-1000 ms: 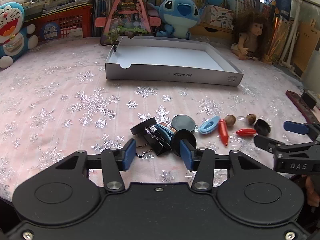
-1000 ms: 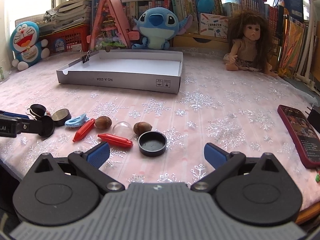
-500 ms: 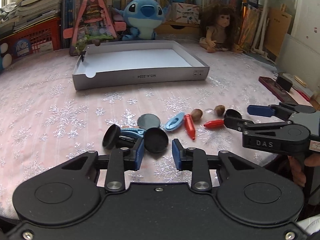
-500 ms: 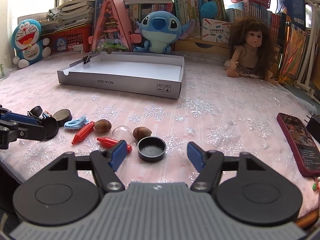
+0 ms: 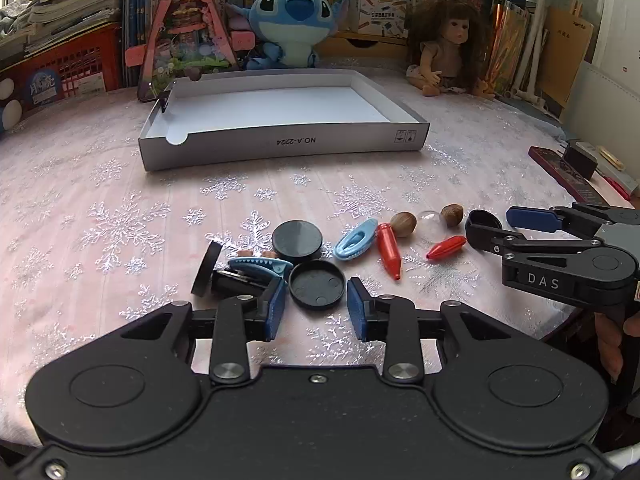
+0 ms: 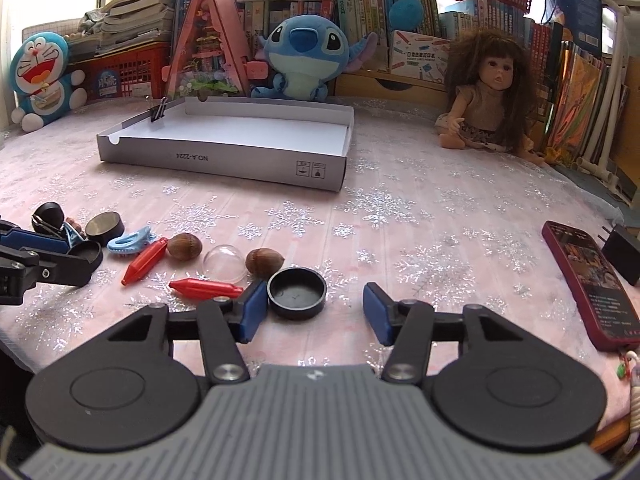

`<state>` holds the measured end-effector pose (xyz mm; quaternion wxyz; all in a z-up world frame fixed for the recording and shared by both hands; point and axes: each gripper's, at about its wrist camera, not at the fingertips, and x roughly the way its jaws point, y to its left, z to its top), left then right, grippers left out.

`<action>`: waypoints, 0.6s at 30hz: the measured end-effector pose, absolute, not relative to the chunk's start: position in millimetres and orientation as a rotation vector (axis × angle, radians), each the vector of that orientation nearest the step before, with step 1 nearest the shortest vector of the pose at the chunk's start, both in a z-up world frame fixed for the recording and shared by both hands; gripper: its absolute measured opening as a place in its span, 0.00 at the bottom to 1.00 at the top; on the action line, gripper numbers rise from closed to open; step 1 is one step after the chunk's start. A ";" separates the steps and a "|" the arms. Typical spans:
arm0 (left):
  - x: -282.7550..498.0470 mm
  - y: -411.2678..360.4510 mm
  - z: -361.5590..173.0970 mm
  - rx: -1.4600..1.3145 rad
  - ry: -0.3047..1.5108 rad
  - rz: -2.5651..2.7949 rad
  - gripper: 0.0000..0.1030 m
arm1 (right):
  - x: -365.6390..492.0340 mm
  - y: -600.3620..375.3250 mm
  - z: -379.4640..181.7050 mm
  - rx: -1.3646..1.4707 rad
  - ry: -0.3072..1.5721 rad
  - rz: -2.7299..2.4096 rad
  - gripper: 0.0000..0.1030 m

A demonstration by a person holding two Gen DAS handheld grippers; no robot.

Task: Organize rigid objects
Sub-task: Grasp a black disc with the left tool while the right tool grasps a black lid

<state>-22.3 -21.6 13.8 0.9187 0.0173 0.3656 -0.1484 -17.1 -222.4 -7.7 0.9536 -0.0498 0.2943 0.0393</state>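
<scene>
Small items lie on the pink snowflake cloth: black caps, two red cones (image 5: 389,254), two nuts (image 5: 403,224), a clear dome (image 6: 223,264), and blue hair clips (image 5: 356,238). Behind them stands an empty white shallow box (image 5: 280,144). My left gripper (image 5: 316,300) has a flat-lying black cap (image 5: 316,284) between its pads, which rest against its sides while the jaws ease open slightly. My right gripper (image 6: 316,314) is closing around another black cap (image 6: 296,292). That cap is close to the left pad, and the right pad is still apart from it.
A binder clip (image 5: 236,282) and an on-edge black cap (image 5: 206,268) crowd my left gripper's left pad. A phone (image 6: 588,280) and a charger (image 6: 622,252) lie at the right. A doll (image 6: 488,92), plush toys and books line the back.
The left jaws have narrowed from around the binder clip pile to the single black cap. The right jaws have come in from wide open towards their cap. The right hand kept still.
</scene>
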 end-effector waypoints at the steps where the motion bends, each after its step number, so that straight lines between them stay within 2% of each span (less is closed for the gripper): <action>1: -21.9 -23.2 13.2 0.039 0.750 -0.308 0.32 | -17.3 -222.6 -7.8 -0.104 0.593 0.081 0.62; 14: -22.5 -32.1 6.3 0.079 0.697 -0.277 0.32 | -15.5 -220.6 -11.1 -0.123 0.568 0.083 0.62; 15: -23.0 -33.0 5.0 0.079 0.689 -0.275 0.32 | -15.1 -220.0 -12.0 -0.122 0.567 0.088 0.67; 18: -26.0 -36.9 1.3 0.091 0.659 -0.263 0.32 | -15.2 -218.3 -14.7 -0.122 0.552 0.079 0.67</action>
